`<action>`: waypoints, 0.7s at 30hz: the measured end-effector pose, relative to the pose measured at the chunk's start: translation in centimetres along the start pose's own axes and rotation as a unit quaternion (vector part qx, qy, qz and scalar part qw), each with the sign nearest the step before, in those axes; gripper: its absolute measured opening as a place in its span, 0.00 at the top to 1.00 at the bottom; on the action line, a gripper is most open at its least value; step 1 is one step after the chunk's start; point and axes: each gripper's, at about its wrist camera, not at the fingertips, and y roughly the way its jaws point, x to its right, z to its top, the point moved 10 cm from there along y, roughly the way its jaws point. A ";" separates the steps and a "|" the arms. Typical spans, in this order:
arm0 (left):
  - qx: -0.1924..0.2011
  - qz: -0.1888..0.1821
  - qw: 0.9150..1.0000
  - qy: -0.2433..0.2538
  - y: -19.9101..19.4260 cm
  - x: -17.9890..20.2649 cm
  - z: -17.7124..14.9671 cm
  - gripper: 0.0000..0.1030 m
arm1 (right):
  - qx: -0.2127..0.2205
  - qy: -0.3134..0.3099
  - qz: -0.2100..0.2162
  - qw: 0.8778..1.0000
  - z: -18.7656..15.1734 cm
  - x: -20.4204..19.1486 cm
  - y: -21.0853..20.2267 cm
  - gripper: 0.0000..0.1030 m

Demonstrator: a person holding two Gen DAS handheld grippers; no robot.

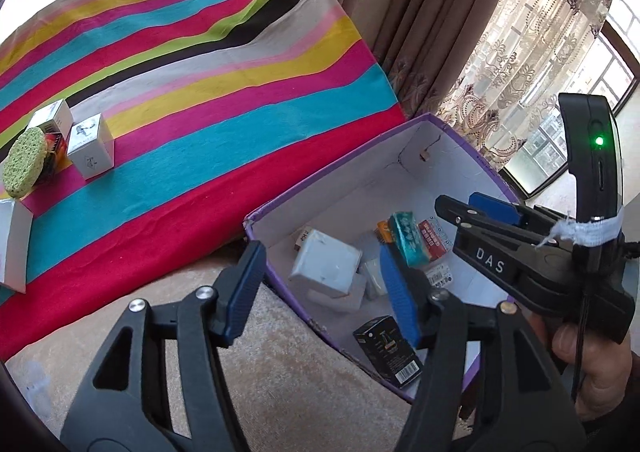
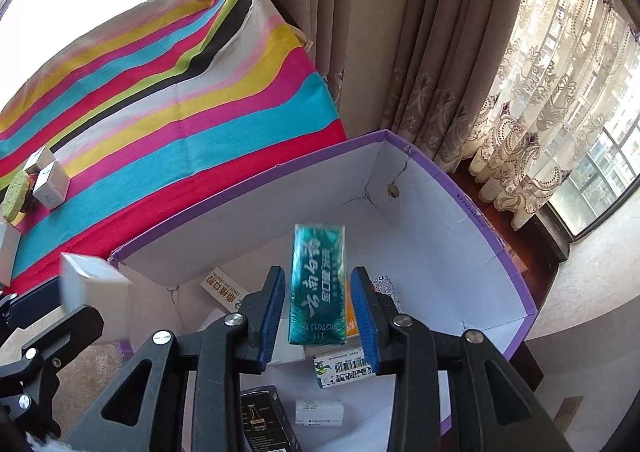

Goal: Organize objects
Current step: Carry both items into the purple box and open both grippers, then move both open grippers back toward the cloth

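Note:
A purple cardboard box (image 1: 340, 164) with white inner walls (image 2: 440, 232) stands on the floor beside the striped table. My left gripper (image 1: 322, 292) hangs over its near corner with jaws apart. A white carton (image 1: 324, 268) shows between the pads without touching them, and it appears blurred (image 2: 92, 284) by the left fingers (image 2: 80, 316). My right gripper (image 2: 318, 316) is over the box's middle. A teal packet (image 2: 318, 284) stands upright between its pads with a thin gap on each side. From the left wrist the packet (image 1: 406, 238) sits clear of the right gripper (image 1: 464, 218).
Inside the box lie a black carton (image 1: 388, 350), a red packet (image 1: 432, 244) and several small packs. On the striped cloth (image 1: 200, 92) stand a green sponge (image 1: 24, 162) and white cartons (image 1: 90, 146). Curtains (image 2: 440, 52) and a window are behind.

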 end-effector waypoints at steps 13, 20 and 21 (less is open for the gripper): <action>0.005 0.044 0.998 -0.041 -1.7 -4.5 -0.9 0.35 | -0.004 -0.021 0.028 0.999 -0.3 -3.3 -0.4 0.51; 0.012 0.062 0.995 -0.082 -3.9 -9.4 -2.4 0.35 | -0.006 -0.055 0.046 0.997 -0.8 -7.4 -1.1 0.51; 0.013 0.063 0.994 -0.088 -4.2 -10.0 -2.7 0.35 | -0.006 -0.060 0.048 0.997 -0.9 -8.0 -1.2 0.51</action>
